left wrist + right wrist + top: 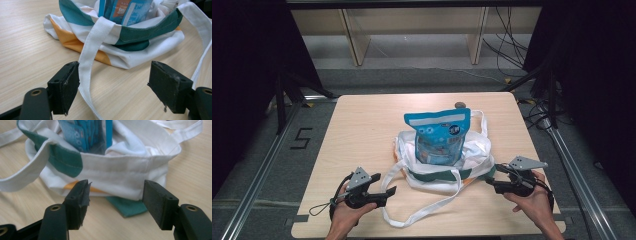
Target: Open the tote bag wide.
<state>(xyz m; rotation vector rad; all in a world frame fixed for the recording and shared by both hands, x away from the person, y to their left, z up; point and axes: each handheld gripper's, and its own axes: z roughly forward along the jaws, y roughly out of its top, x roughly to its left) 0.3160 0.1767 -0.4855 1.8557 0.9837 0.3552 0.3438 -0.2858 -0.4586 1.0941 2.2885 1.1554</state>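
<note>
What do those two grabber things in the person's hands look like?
Each hand holds a black grabber. The left gripper and the right gripper both have two chunky black jaws with flat, scuffed pads and brassy rivets. A grey three-cornered plate with small holes sits on top of each, and a thin black cable loops from the left one. No sleeves show on the forearms.

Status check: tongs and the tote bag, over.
Both tongs, left and right, open, flanking tote bag. Blue pouch upright inside. White strap between left tongs, ungripped.
</note>
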